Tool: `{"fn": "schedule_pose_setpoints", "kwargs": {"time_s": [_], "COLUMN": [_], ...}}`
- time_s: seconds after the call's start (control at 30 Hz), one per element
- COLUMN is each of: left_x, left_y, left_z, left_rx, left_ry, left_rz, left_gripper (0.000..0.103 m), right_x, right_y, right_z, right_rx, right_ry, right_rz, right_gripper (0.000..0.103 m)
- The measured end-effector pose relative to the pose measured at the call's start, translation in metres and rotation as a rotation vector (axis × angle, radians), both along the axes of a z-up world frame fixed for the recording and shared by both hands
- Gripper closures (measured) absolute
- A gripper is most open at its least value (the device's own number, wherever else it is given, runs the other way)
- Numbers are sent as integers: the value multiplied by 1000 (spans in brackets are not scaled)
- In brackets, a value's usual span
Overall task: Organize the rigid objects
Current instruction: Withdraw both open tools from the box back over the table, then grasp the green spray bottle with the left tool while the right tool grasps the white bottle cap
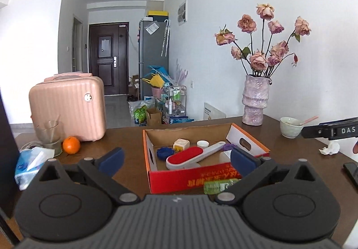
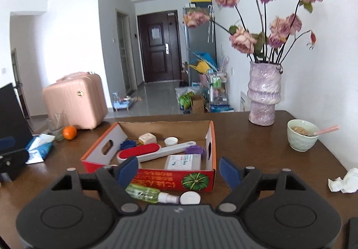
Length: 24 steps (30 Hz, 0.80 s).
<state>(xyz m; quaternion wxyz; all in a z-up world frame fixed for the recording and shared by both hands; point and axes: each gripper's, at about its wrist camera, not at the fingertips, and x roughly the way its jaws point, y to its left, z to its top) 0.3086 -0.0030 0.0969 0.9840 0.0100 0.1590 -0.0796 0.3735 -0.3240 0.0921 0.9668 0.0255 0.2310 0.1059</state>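
A red-and-orange cardboard box sits on the brown table. In it lie a white lint brush with a red pad, a cream cube, a white cap, a blue ruffled piece, a purple ruffled piece and a white packet. A green spray bottle and a white lid lie on the table in front of the box. My left gripper and right gripper are open and empty, just short of the box.
A pink suitcase, a glass, an orange and a tissue pack stand left. A vase of dried roses, a bowl with a spoon and crumpled tissue are right. A dark device lies at the right edge.
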Motion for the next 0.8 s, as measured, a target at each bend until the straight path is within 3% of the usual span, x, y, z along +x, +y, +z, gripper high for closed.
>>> {"fn": "schedule_pose_setpoints", "kwargs": {"time_s": [0.3,0.57,0.8], "left_x": [-72,-161,-184], "left_y": [-12,-16,-20], "left_z": [-3,-60,-94], "left_rx": [-3,-114,-63], "left_ry": [-29,30,73], "left_rz": [37,37,33], "left_gripper": [0,0,0], "right_x": [-84,-187,-234], "right_y": [9,8,-1], "right_z": [-1,-43,-97], "right_rx": [-42,-89,-58], "right_ry": [-99,-175,-125], "right_rz": [34,59,-38], "right_gripper": [19,14,13]}}
